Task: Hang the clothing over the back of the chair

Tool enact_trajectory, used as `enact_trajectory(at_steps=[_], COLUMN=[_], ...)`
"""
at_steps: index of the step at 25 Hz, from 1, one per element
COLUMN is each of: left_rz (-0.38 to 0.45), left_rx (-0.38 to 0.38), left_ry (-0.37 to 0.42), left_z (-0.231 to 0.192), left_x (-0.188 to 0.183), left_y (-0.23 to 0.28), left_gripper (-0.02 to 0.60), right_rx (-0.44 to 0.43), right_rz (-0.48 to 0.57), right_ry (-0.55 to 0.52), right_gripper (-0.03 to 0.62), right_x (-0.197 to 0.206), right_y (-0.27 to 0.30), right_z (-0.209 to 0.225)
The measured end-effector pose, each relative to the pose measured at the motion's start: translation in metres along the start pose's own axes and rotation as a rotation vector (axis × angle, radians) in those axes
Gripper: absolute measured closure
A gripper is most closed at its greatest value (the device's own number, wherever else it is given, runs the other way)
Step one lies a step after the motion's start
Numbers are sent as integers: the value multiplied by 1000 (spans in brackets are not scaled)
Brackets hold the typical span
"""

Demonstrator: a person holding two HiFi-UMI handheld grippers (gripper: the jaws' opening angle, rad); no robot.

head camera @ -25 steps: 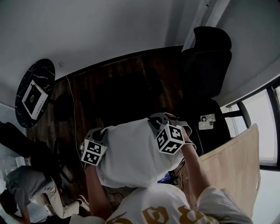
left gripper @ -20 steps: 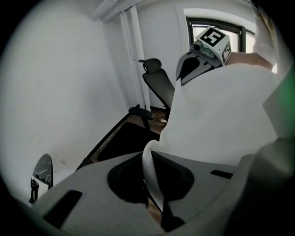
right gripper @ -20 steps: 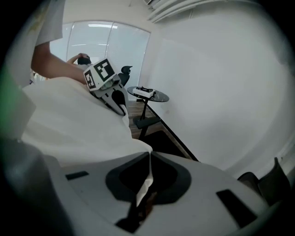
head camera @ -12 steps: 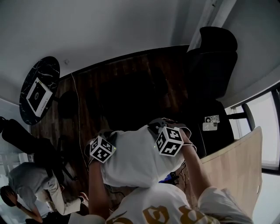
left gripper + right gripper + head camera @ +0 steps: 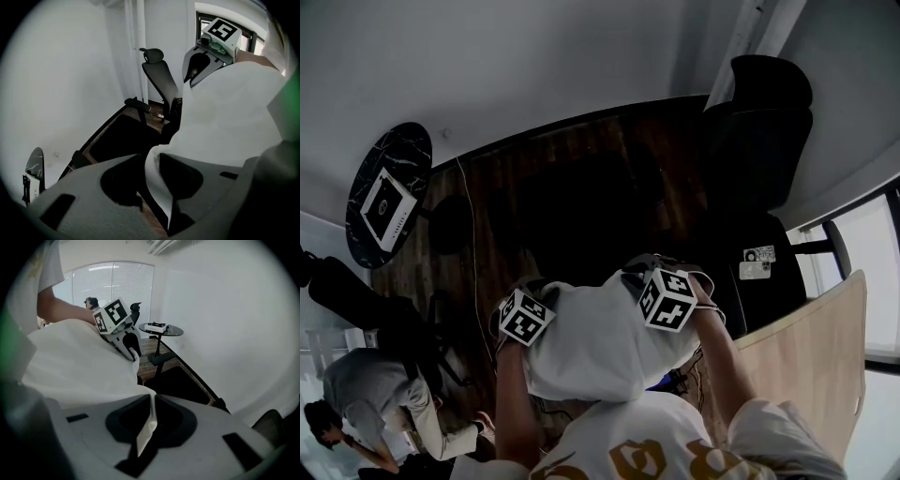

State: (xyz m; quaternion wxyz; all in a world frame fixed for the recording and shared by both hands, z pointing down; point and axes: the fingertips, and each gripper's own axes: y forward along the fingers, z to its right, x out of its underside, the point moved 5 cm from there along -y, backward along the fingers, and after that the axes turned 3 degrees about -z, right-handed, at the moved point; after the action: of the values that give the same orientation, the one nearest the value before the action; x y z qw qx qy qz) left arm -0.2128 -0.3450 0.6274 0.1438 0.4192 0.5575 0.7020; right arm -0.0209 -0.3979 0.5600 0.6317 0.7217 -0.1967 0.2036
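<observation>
White clothing (image 5: 600, 337) is stretched between my two grippers just in front of me, and what it rests on is hidden beneath it. The left gripper (image 5: 150, 157) has its jaws opening: the cloth edge (image 5: 157, 187) still runs between them, with a dark gap on one side. Its marker cube (image 5: 525, 317) shows at the cloth's left. The right gripper (image 5: 151, 397) is starting to open too, but its tips still pinch a fold of cloth (image 5: 145, 434). A black office chair (image 5: 759, 131) with a headrest stands further off by the wall.
A round black side table (image 5: 386, 195) carries a white item at the left. A person (image 5: 366, 394) crouches at the lower left. A pale wooden panel (image 5: 811, 347) stands at the right, and a cable (image 5: 473, 272) runs over the dark wooden floor.
Both grippers have sunk a little with the clothing. The left marker cube has shifted right, closer to the right one, and the cloth has bunched up between them.
</observation>
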Motion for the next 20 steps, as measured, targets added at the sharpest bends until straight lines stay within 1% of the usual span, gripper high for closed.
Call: enact_trajectory(at_steps=[2, 5, 9, 11, 12, 13, 15, 17, 19, 20], left_rz=[3, 2, 31, 48, 55, 63, 88, 127, 172, 199], left_rx=[-4, 3, -16, -31, -40, -51, -77, -97, -116, -132], left_ry=[-16, -39, -49, -61, -66, -69, -74, -90, -110, -116], left_z=[0, -1, -5, -7, -9, -10, -14, -20, -24, -26], left_x=[0, 4, 3, 2, 1, 0, -3, -6, -8, -10], left_y=[-1, -2, -7, -8, -9, -11, -18, -27, -36, -41], left_gripper=[435, 393, 359, 308, 287, 280, 279, 281, 281, 293], right_rx=[-15, -15, 1, 14, 25, 44, 110, 177, 205, 216], right_rz=[-8, -9, -9, -10, -10, -6, 12, 52, 96, 109], right_ry=[19, 25, 42, 51, 55, 60, 84, 141, 210, 235], right_gripper=[529, 501, 472, 460, 447, 447, 452, 486, 485, 485], right_x=[2, 1, 1, 3, 4, 5, 5, 4, 6, 8], right_y=[1, 2, 1, 0, -1, -2, -8, -19, -31, -37], right_z=[0, 1, 3, 4, 5, 8, 17, 27, 34, 36])
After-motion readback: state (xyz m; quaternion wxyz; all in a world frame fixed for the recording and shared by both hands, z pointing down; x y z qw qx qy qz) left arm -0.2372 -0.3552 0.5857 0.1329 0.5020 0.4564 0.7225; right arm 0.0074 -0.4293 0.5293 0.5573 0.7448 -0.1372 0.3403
